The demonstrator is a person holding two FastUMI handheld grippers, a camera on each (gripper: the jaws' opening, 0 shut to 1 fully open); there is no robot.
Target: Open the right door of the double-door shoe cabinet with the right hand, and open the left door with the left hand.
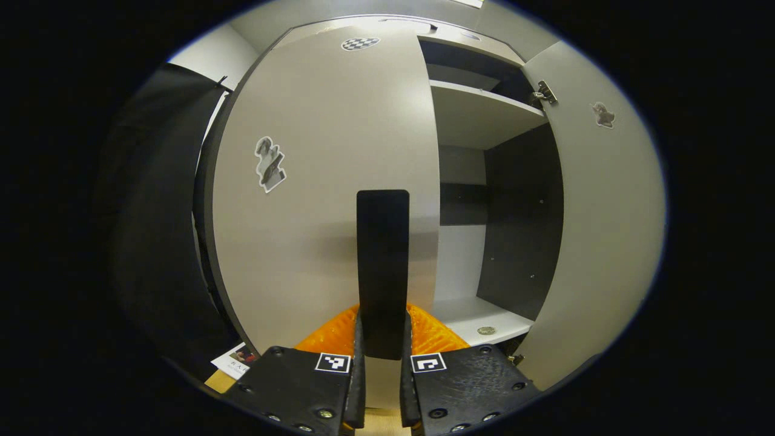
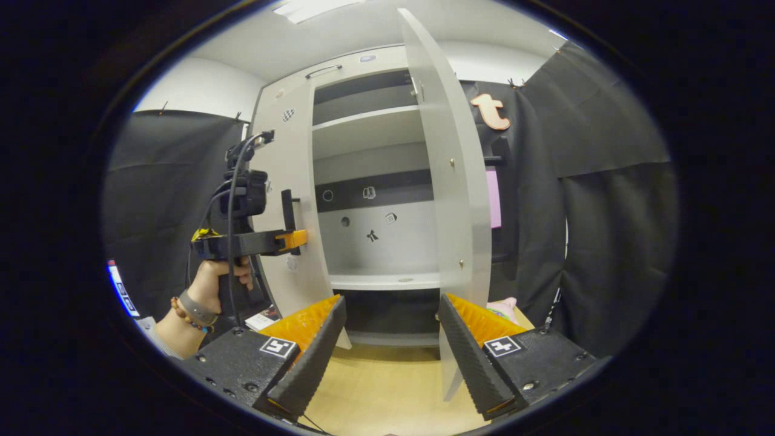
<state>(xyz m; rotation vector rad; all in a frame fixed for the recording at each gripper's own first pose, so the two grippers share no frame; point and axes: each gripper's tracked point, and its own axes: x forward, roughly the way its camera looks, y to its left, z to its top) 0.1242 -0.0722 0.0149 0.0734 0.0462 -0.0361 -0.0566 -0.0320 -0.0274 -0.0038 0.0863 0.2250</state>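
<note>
Left gripper (image 1: 382,339) clenched on the dark upright handle (image 1: 382,254) of the left door (image 1: 315,181), which fills the view from 9 to 12 o'clock, apparently still shut. Right gripper (image 2: 390,339) released; right door (image 2: 451,181) swung open at 12 o'clock. The door is a stiff, light panel (best pulled by its handle)

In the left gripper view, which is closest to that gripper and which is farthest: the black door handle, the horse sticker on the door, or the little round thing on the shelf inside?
1. Black handle: clamped between the left gripper fingers, dead centre.
2. Horse sticker: up and left, on the same left door.
3. Round thing: low right, on the shelf inside the cabinet.
</note>
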